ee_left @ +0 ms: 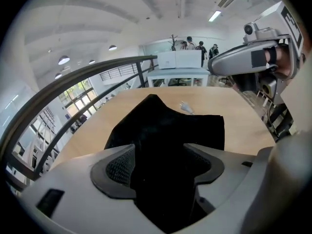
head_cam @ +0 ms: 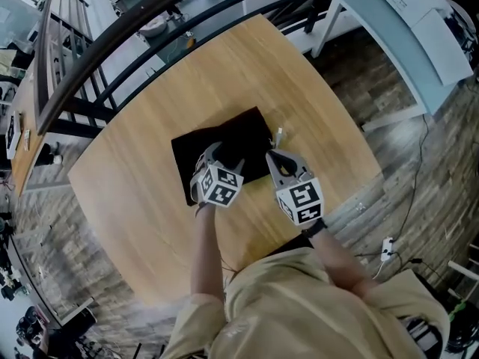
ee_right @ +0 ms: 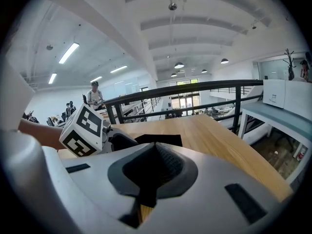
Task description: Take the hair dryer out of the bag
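Left gripper (ee_left: pixel 158 162) is released, jaws apart just above the limp black fabric bag (ee_left: pixel 168 123); right gripper (ee_right: pixel 156 150) is clenched empty beside it. The hair dryer is hidden, judged inside the bag: rigid, heavy, best taken by its handle while the cloth is pinned. A small white plug (ee_left: pixel 185 107) beyond the bag is shown by the left gripper view, not by the right one.

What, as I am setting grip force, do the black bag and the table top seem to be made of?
The black bag looks like soft matt fabric: no shine, and it lies limp with a raised fold. The table top looks like wood or wood-look laminate, smooth with low sheen: pale brown with fine straight grain lines; which one cannot be told.
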Demonstrator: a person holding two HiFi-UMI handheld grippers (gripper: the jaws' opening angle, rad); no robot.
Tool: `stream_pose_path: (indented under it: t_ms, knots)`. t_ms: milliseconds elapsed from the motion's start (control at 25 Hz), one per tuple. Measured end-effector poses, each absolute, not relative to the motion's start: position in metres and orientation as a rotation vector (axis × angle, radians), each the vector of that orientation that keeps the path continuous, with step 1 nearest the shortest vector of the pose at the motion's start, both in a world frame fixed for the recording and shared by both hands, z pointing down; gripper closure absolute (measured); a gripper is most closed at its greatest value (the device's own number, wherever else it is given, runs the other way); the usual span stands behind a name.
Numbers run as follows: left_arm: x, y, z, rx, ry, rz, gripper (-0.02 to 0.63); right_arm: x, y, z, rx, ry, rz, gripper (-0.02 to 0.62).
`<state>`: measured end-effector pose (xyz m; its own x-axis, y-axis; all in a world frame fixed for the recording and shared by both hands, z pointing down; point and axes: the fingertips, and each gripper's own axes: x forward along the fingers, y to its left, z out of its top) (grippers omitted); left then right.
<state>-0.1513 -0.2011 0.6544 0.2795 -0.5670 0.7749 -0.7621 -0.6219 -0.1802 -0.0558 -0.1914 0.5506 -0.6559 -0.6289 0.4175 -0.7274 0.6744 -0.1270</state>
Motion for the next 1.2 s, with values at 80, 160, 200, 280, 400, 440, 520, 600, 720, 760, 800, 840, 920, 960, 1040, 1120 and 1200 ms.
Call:
stream_pose_path:
  t_ms: [80, 160, 200, 280, 400, 440, 520, 600, 720, 760, 800, 840, 920, 960, 1040, 1120, 1200]
  knots:
    - [-0.153, -0.207, 0.657, 2.331, -1.257, 1.32, 0.329, -0.058, -0.193, 0.553, 1.064, -2.55, 0.404, 0.581]
    - [-0.153, -0.21, 0.66, 2.351, -1.27, 1.389, 0.355, -0.059, -0.196, 0.553, 1.064, -2.547, 0.402, 0.581]
    - [-0.152, -0.211, 0.662, 2.362, -1.271, 1.412, 0.372, -0.059, -0.198, 0.553, 1.065, -2.546, 0.4, 0.581]
    - [-0.153, -0.211, 0.664, 2.378, -1.28, 1.451, 0.407, -0.057, -0.2, 0.551, 1.068, -2.546, 0.396, 0.581]
    - [-0.156, -0.212, 0.663, 2.39, -1.294, 1.473, 0.48, -0.052, -0.201, 0.552, 1.084, -2.538, 0.404, 0.581]
    - [-0.158, -0.211, 0.661, 2.391, -1.297, 1.453, 0.488, -0.051, -0.201, 0.553, 1.09, -2.534, 0.411, 0.581]
    - [-0.161, -0.209, 0.656, 2.382, -1.318, 1.371, 0.541, -0.048, -0.2, 0.554, 1.096, -2.529, 0.421, 0.581]
    - [-0.165, -0.205, 0.648, 2.36, -1.351, 1.248, 0.566, -0.045, -0.199, 0.555, 1.096, -2.525, 0.418, 0.581]
    - [-0.174, -0.199, 0.639, 2.34, -1.401, 1.15, 0.583, -0.035, -0.204, 0.559, 1.105, -2.513, 0.416, 0.581]
    - [-0.175, -0.197, 0.636, 2.34, -1.413, 1.136, 0.584, -0.03, -0.207, 0.562, 1.108, -2.503, 0.423, 0.581]
    - [-0.177, -0.195, 0.633, 2.341, -1.424, 1.12, 0.584, -0.025, -0.211, 0.566, 1.107, -2.49, 0.43, 0.581]
    - [-0.178, -0.194, 0.63, 2.34, -1.435, 1.103, 0.584, -0.021, -0.215, 0.57, 1.098, -2.477, 0.433, 0.581]
    - [-0.179, -0.195, 0.624, 2.34, -1.45, 1.068, 0.586, -0.017, -0.223, 0.578, 1.028, -2.461, 0.406, 0.581]
    - [-0.18, -0.195, 0.621, 2.342, -1.453, 1.052, 0.584, -0.018, -0.227, 0.582, 0.967, -2.456, 0.371, 0.581]
    - [-0.184, -0.194, 0.616, 2.345, -1.451, 1.028, 0.584, -0.025, -0.234, 0.59, 0.827, -2.435, 0.258, 0.581]
    - [-0.185, -0.192, 0.612, 2.35, -1.438, 1.017, 0.584, -0.031, -0.241, 0.596, 0.67, -2.403, 0.107, 0.581]
    - [-0.184, -0.19, 0.607, 2.364, -1.421, 0.996, 0.584, -0.038, -0.244, 0.605, 0.485, -2.367, -0.044, 0.581]
